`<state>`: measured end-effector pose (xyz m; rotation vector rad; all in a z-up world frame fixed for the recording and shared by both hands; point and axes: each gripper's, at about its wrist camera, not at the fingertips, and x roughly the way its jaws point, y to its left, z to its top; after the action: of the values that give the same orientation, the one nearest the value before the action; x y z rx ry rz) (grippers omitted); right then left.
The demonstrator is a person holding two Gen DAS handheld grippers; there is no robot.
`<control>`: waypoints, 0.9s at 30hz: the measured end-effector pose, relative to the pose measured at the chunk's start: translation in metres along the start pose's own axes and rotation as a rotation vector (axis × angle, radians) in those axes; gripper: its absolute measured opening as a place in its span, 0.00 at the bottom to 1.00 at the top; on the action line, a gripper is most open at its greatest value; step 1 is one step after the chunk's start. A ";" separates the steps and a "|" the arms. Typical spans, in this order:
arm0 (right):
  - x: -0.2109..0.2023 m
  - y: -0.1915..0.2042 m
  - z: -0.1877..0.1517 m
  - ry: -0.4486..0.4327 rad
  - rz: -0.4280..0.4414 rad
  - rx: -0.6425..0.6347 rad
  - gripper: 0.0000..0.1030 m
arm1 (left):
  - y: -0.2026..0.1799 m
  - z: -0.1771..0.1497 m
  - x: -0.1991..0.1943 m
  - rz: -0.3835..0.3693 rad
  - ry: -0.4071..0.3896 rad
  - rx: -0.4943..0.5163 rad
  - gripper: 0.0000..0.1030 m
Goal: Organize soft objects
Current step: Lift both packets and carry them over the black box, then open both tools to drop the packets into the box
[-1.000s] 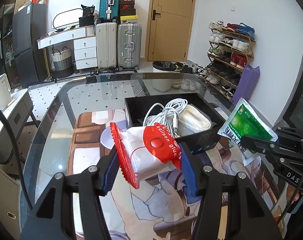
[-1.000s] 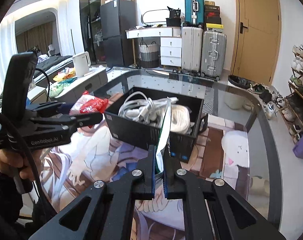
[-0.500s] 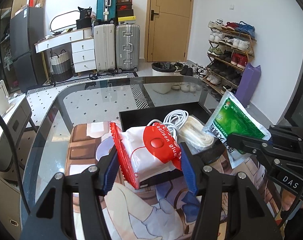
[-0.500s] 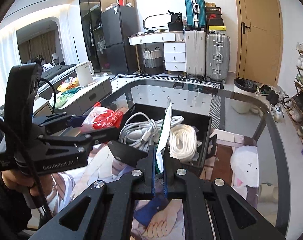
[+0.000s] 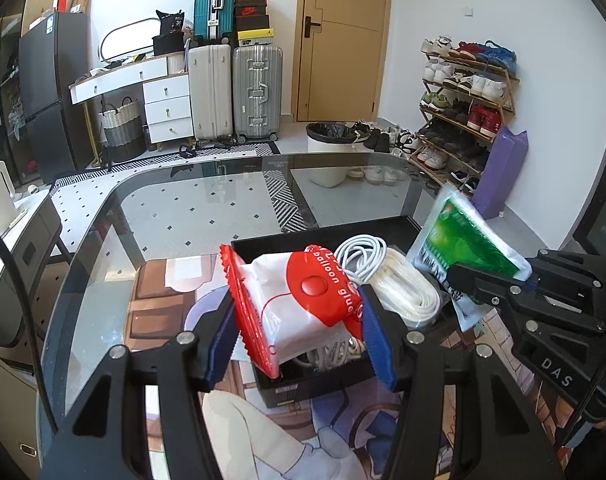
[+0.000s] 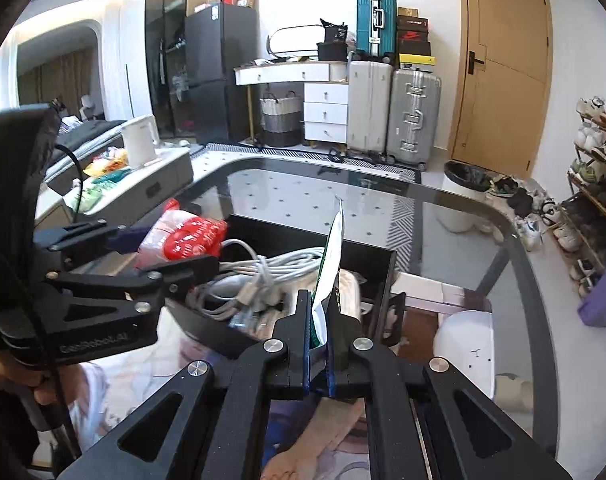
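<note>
Left wrist view first: my left gripper (image 5: 299, 334) is clenched on the red-and-white packet (image 5: 299, 304), the blue pads pressing its two sides, and the packet hangs above the near corner of the black box (image 5: 315, 380) that sits on the glass table (image 5: 175, 216). From this gripper the box's open space lies at about twelve to one o'clock, already crowded with a coil of white cable (image 5: 361, 250) and a folded white strap (image 5: 407, 288) beside it. At two o'clock my right gripper (image 5: 463, 280) comes in from the side, gripping the green-and-white packet (image 5: 467, 244) by its lower edge. In the right wrist view that gripper (image 6: 319, 344) is closed tight on the same green-and-white packet (image 6: 331, 256), which stands on edge, its long axis running up and away toward twelve o'clock, directly over the box (image 6: 367, 256) and the cables (image 6: 259, 276). The left gripper (image 6: 207, 264) shows at nine to ten o'clock with the red packet (image 6: 183, 234) over the box's left rim. I judge both packets are just above the box and neither is released yet; the right one sits nearer the middle, so it looks better placed to drop first, provided the thin packet slides down between strap and cable rather than tipping out.
</note>
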<state>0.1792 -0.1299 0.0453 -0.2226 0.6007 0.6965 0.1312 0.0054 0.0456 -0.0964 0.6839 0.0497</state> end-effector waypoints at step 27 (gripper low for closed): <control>0.037 -0.001 0.012 0.028 0.056 -0.007 0.25 | -0.003 0.000 0.030 -0.036 0.064 0.014 0.54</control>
<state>0.2076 -0.1062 0.0328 -0.2231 0.6330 0.7502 0.1548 0.0028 0.0270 -0.0971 0.7466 0.0077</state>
